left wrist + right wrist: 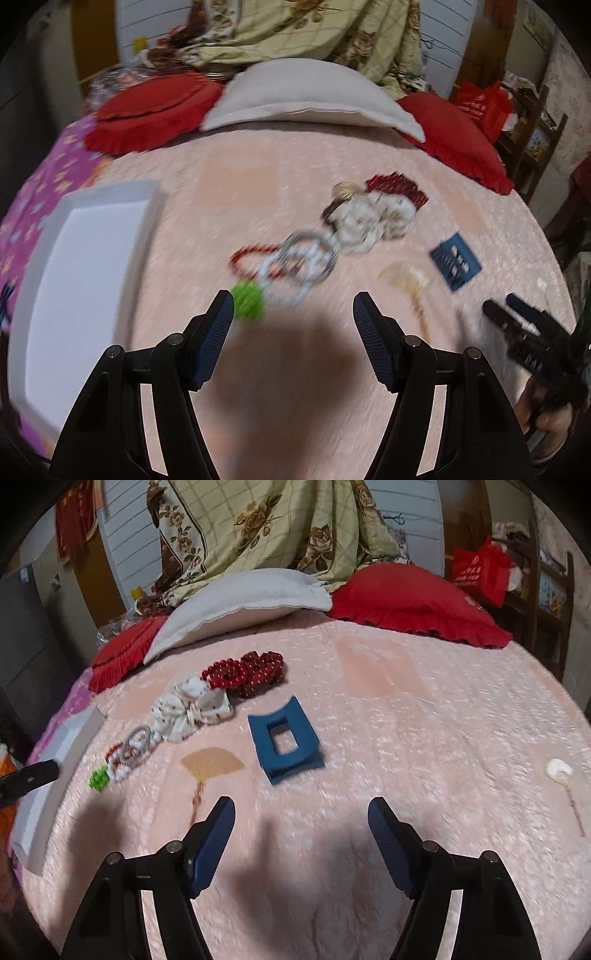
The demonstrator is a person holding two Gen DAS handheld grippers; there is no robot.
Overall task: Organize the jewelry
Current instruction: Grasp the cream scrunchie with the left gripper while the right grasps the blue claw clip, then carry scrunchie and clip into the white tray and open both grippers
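Jewelry and hair pieces lie on a pink bedspread. In the left wrist view my left gripper is open and empty, just short of a green bead piece and a tangle of silver and white bracelets over a red bead bracelet. A white scrunchie and a red dotted scrunchie lie beyond. My right gripper is open and empty, short of a blue hair claw and a fan-shaped hairpin. A white tray lies at left.
A white pillow and red cushions lie at the bed's head under a floral quilt. A small white flower pin lies far right. A red bag hangs on a wooden shelf at right.
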